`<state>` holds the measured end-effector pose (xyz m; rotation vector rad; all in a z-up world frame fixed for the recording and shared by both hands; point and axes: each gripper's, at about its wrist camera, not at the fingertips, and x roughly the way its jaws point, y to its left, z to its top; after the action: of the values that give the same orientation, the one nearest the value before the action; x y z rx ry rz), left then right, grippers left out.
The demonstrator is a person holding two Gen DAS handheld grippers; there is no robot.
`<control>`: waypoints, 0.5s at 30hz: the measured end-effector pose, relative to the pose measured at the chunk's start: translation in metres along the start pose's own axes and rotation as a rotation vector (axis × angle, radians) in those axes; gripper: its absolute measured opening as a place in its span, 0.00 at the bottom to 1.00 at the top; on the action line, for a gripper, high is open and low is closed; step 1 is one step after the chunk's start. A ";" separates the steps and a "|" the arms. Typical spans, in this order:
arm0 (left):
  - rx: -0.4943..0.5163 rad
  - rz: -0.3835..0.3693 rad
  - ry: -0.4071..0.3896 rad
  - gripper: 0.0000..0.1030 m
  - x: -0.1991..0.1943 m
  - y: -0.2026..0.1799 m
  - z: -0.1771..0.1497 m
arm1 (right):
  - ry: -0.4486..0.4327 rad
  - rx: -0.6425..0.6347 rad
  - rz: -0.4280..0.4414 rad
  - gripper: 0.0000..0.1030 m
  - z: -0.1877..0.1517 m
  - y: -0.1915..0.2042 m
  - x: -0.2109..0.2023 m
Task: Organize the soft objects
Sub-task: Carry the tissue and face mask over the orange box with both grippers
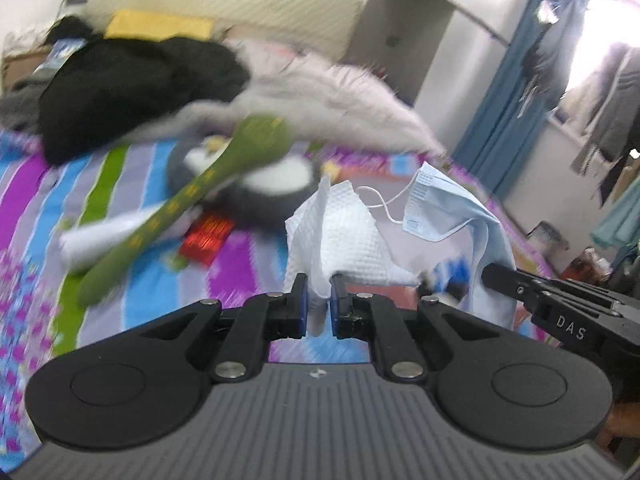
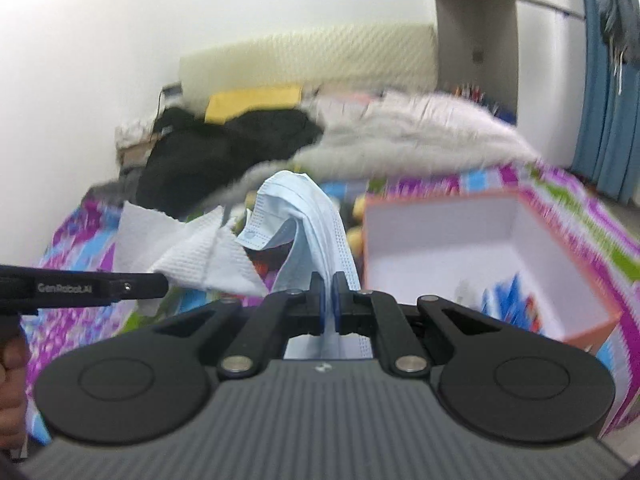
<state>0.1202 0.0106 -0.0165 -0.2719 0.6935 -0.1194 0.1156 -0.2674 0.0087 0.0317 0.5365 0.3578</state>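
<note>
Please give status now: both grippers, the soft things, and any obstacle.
Left hand-held gripper shut on paper towel. Right hand-held gripper shut on face mask. Open box at right, nothing blocking it.

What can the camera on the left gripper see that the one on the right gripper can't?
Only the left view shows the green plush toy, a red packet and hanging clothes. Only the right view shows the open orange-rimmed box. Both show the left gripper pinching a paper towel, the right gripper pinching a blue face mask, and the striped bedsheet.
</note>
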 end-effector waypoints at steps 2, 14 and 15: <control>0.014 -0.025 -0.027 0.13 0.001 -0.014 0.017 | -0.043 -0.009 -0.018 0.07 0.016 -0.008 -0.006; 0.087 -0.189 0.031 0.13 0.074 -0.107 0.092 | -0.004 0.106 -0.155 0.07 0.059 -0.101 0.014; 0.090 -0.193 0.041 0.13 0.082 -0.114 0.093 | 0.023 0.127 -0.170 0.07 0.058 -0.113 0.021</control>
<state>0.2410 -0.0953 0.0343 -0.2496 0.6994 -0.3400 0.1983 -0.3628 0.0340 0.1035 0.5799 0.1581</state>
